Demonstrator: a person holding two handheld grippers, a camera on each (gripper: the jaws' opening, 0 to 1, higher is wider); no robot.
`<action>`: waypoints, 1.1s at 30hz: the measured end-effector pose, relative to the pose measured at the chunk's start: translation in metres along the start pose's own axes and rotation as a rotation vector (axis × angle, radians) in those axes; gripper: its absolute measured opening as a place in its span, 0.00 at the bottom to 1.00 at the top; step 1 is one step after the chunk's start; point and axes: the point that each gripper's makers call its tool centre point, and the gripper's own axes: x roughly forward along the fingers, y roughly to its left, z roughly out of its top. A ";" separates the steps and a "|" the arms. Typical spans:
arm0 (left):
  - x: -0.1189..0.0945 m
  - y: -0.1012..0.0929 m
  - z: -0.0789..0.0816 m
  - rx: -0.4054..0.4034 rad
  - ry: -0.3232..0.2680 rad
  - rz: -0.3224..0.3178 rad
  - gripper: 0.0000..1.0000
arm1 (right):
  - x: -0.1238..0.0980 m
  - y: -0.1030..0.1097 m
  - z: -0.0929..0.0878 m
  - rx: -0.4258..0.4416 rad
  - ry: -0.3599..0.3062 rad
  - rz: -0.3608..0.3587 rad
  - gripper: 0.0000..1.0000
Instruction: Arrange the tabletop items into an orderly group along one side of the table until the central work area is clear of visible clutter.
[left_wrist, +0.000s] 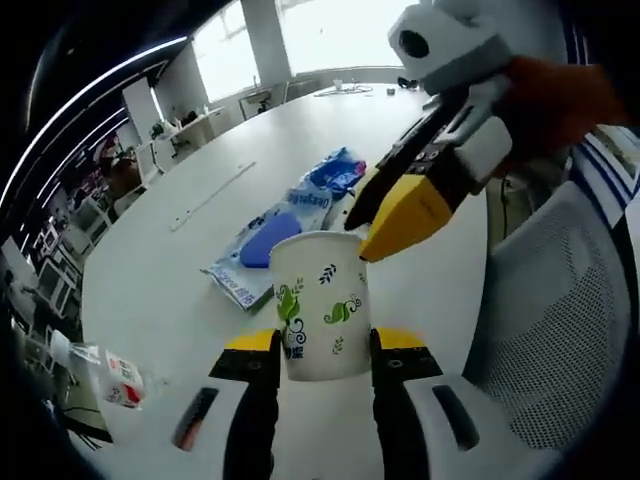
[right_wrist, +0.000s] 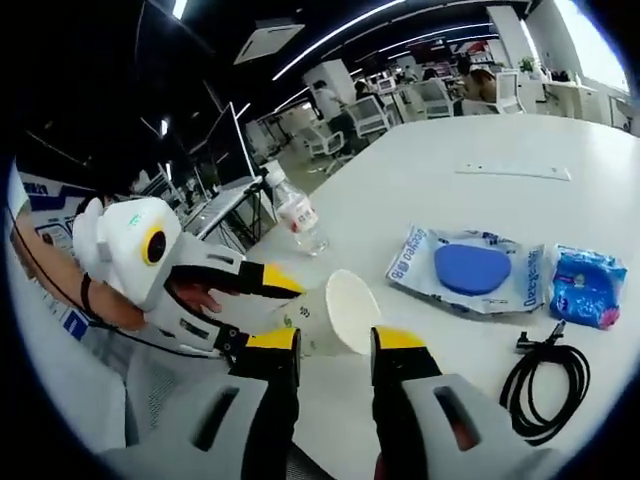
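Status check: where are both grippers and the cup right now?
Left gripper shut on white leaf-print paper cup. Right gripper open, jaws straddling cup's rim. Blue-and-white packets, black coiled cable, clear plastic bottle on white table.

- A white mesh chair (left_wrist: 560, 300) is seen at the table's near edge.
- Large bright windows (left_wrist: 320, 35) are seen beyond the far end of the table.
- Office desks with chairs (right_wrist: 400, 100) are seen in the background.
- Long ceiling light strips (right_wrist: 330, 40) are lit overhead.
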 end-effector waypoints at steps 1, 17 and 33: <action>0.000 -0.001 0.001 0.012 -0.001 -0.002 0.35 | 0.000 0.002 -0.001 -0.004 0.006 0.011 0.26; 0.001 -0.022 0.010 0.173 -0.035 -0.054 0.35 | 0.000 0.029 -0.009 -0.028 0.050 0.160 0.11; 0.003 -0.019 0.000 0.139 -0.010 -0.025 0.36 | 0.015 0.043 -0.012 -0.101 0.096 0.184 0.00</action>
